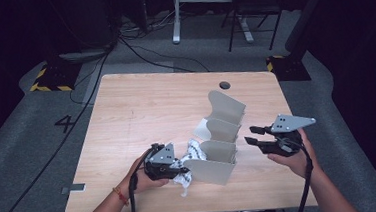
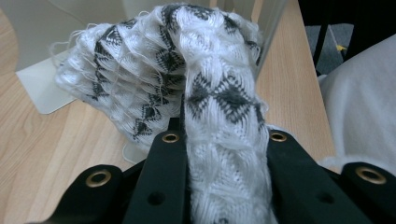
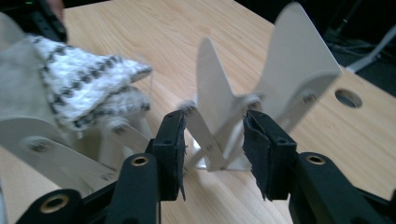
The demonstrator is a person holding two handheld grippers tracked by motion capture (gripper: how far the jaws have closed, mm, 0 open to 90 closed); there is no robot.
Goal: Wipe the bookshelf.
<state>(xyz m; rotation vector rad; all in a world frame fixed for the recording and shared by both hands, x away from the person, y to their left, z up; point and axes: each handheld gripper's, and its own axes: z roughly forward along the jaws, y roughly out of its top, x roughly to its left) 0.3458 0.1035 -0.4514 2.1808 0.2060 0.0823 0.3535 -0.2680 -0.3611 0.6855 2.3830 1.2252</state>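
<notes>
Knitted cloth (image 2: 205, 93) against file rack (image 1: 219, 154), table (image 1: 141, 109)

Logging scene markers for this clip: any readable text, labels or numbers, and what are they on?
"4" – a dark numeral on the grey carpet, left of the wooden table.
No readable text on the grey file rack, the black-and-white knitted cloth clamped in the left hand-held gripper, or the open right hand-held gripper.
The yellow-and-black striped floor plates carry hazard stripes, no words.
</notes>
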